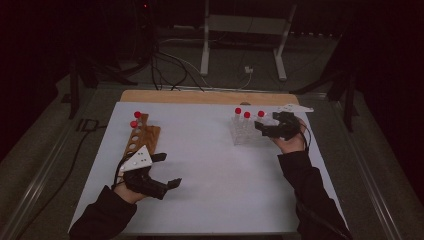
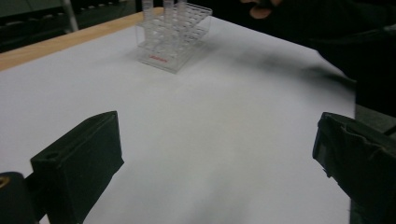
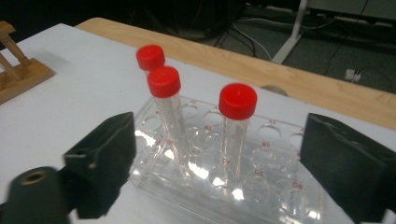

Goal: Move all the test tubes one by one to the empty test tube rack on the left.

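A clear plastic rack [image 1: 243, 134] stands at the right of the white mat and holds three red-capped tubes [image 1: 246, 115]. My right gripper [image 1: 261, 126] hovers at its right end, open. In the right gripper view the nearest tube [image 3: 237, 101] stands between the two wide-apart jaws of the right gripper [image 3: 224, 163], and neither pad touches it. Two more tubes [image 3: 164, 82] stand to its left in the clear rack [image 3: 271, 191]. A wooden rack [image 1: 145, 137] at the left carries two red-capped tubes [image 1: 134, 124]. My left gripper [image 1: 170, 170] rests open near it with nothing between its fingers.
The white mat [image 1: 210, 170] lies on a wooden table whose far edge [image 1: 200, 96] shows behind it. In the left gripper view the clear rack [image 2: 173, 42] stands far across bare mat, with the other hand [image 2: 261, 9] beyond. Cables and a stand's legs [image 1: 205, 45] lie on the floor behind.
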The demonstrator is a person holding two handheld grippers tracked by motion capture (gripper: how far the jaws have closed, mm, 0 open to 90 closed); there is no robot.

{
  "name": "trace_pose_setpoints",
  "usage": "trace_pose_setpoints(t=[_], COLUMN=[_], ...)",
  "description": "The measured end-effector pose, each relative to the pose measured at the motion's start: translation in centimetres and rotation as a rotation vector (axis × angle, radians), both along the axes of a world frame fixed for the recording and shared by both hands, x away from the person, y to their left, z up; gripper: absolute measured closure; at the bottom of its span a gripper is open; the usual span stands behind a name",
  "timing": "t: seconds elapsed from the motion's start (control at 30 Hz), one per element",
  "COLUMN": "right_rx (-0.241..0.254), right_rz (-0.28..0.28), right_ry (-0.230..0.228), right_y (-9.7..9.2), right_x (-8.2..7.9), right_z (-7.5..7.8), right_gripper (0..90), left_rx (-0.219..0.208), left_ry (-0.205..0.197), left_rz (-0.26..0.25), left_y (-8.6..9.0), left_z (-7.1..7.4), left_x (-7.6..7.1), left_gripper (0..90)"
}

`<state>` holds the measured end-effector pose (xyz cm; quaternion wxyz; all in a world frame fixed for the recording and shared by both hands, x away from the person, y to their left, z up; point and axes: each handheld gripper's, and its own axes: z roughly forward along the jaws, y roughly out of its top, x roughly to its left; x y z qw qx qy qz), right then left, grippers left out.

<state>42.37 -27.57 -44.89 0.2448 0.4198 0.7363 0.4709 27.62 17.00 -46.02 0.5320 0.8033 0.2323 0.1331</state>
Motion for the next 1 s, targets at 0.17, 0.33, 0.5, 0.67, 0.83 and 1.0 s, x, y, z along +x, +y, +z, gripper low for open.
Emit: trace_pose_setpoints(t=[0.17, 0.33, 0.5, 0.67, 0.83, 1.0], right_rx=[-0.035, -0.035, -0.059, -0.055, -0.067, -0.081], right_rz=[-0.015, -0.020, -0.029, -0.037, -0.057, -0.063], right_ry=[0.025, 0.062, 0.092, 0.101, 0.097, 0.073], right_y=[0.2, 0.4, 0.7, 1.0, 1.1, 1.1], right_x=[0.9, 1.6, 2.2, 2.6, 2.8, 2.6], right_z=[-1.1, -1.7, -2.1, -2.3, -2.2, -1.8], right_gripper=[32.8, 48.8, 55.6, 67.0, 74.6, 75.3], left_rx=[0.001, 0.002, 0.005, 0.001, 0.002, 0.002], left_ry=[0.000, 0.003, 0.002, 0.004, 0.005, 0.008], left_rz=[-0.001, 0.000, 0.005, 0.009, 0.007, 0.006], left_y=[0.0, 0.0, 0.0, 0.2, 0.2, 0.2], left_z=[0.0, -0.1, -0.1, -0.1, -0.1, -0.2], left_x=[0.0, 0.0, 0.1, 0.1, 0.1, 0.2], left_gripper=[2.2, 2.2, 2.2, 2.2, 2.2, 2.2])
